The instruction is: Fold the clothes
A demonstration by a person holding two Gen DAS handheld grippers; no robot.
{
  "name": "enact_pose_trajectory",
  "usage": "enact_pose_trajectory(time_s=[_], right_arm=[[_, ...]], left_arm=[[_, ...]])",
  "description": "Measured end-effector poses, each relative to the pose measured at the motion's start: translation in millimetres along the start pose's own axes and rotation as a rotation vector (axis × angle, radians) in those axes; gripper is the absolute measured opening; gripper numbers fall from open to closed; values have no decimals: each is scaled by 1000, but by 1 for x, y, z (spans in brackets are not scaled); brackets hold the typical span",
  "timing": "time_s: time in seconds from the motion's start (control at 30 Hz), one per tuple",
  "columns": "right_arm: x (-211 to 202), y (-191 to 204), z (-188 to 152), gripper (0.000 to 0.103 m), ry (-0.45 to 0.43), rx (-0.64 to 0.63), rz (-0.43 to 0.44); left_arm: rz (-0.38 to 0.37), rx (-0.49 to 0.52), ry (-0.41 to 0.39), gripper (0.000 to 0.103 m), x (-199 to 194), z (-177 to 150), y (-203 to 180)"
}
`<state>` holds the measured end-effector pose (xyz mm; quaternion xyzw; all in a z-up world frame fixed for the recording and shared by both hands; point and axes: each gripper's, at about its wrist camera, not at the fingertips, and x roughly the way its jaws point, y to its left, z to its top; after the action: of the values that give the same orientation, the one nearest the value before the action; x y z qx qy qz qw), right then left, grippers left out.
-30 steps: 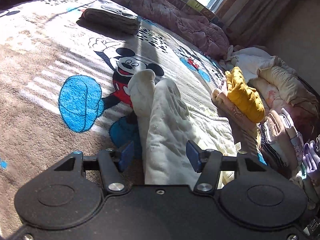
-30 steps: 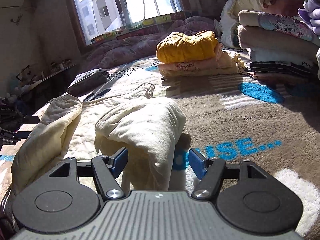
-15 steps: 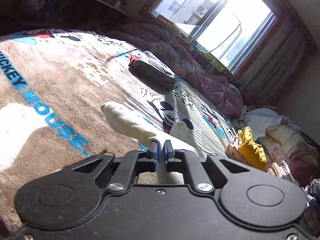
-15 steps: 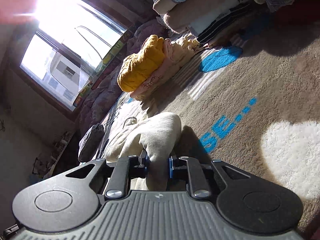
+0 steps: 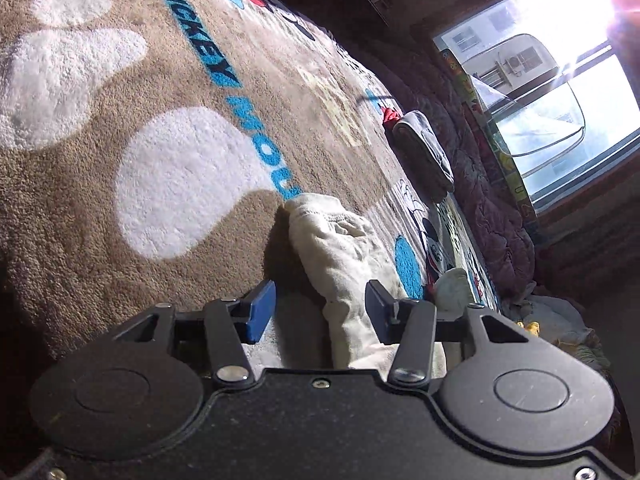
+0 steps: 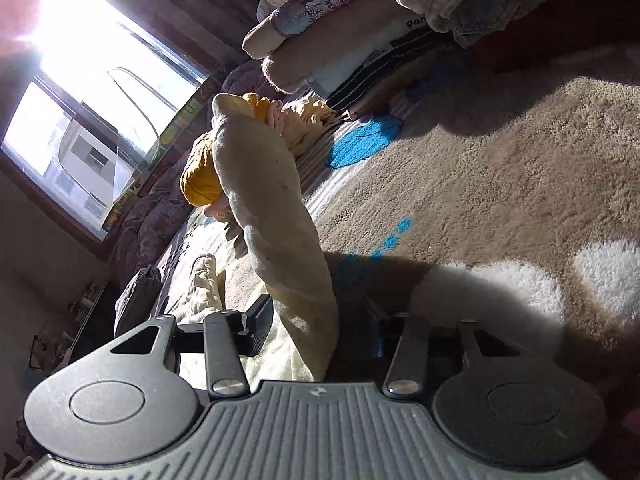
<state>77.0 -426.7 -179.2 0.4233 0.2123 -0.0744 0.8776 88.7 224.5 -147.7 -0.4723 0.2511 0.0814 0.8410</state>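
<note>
Left gripper: the left gripper has its jaws opening — the blue pads stand apart, and a fold of the cream garment lies between them without either pad pressing on it.
Right gripper: the right gripper is opening as well; a raised ridge of the same cream cloth runs up between the pads, close to the left one, with a gap showing at the right pad.
Cream garment: it lies on the brown blanket just in front of both grippers — in the left wrist view its cuffed end rests beside the blue lettering, and more of it spreads flat under the right gripper.
Blanket: brown pile with white patches and blue cartoon print, partly in hard sunlight, partly in the grippers' shadow.
Folded grey item: a folded grey piece sits farther up the blanket, well apart from the cream garment.
Stacks: a mustard-yellow knit on a pale folded pile, and a taller stack of folded clothes behind it.
Window: a bright window with a purple quilt bunched below it.
</note>
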Motion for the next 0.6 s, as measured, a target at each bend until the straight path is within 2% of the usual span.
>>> enact_pose_trajectory(time_s=[0.03,0.2,0.23,0.27,0.3,0.33,0.4,0.47,0.53,0.6], right_arm=[[2,0,2,63,2,-6,-3],[12,-4,14,62,-7,1,-19],[14,-6,16,59,-9,13,-18],[16,-10,18,48,-7,38,-9],[19,-16,21,37,-2,71,4],[17,-19,24,11,-7,97,4],[1,-18,32,10,-69,116,23],[-16,-10,35,10,-106,95,53],[-15,-10,34,10,-74,77,45],[-3,-19,28,10,-38,64,-11]], left_arm=[[-6,-7,8,55,4,-1,-1],[-2,35,20,52,30,-4,-15],[7,42,18,28,35,-3,-16],[18,49,25,8,39,-1,-16],[34,67,20,4,38,3,-20],[22,91,-24,4,27,7,-27],[-62,175,-133,4,-6,15,-44],[-19,219,-153,4,-7,17,-40],[30,261,-168,5,-6,20,-36],[123,130,-93,5,15,23,0]])
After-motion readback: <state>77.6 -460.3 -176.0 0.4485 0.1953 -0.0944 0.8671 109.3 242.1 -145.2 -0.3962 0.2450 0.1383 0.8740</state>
